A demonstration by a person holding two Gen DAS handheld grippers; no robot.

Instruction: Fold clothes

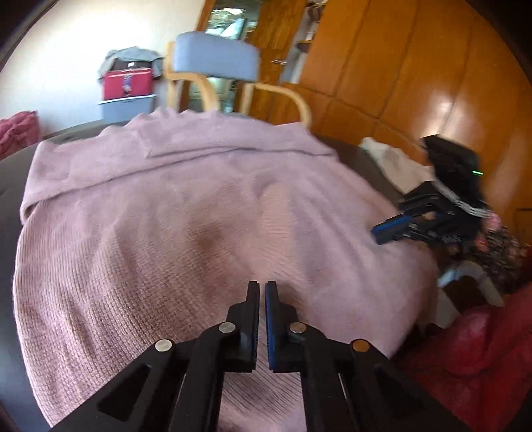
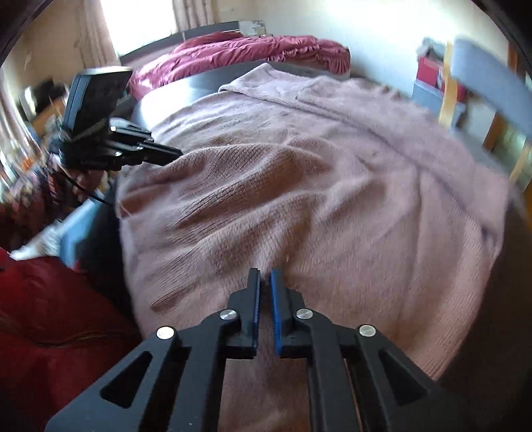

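Pink knit sweater (image 1: pixel 199 216) spread across the dark counter (image 2: pixel 173 89), left gripper (image 1: pixel 262 285) and right gripper (image 2: pixel 265 274) pressed together, empty, above its near hem, red box (image 1: pixel 128 83) atop a grey bin (image 1: pixel 128 108) beyond the far edge.

Two fisheye wrist views look steeply down, close over the same pink knitted sweater (image 1: pixel 199 216) (image 2: pixel 316 186) on a dark round table (image 1: pixel 10 199), from opposite sides.

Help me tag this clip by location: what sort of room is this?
Most likely a bedroom in a home. A bed with a rumpled maroon bedspread stands by a curtained window, glossy wooden wardrobe doors line one wall, and a pink knitted garment lies spread on a dark table.
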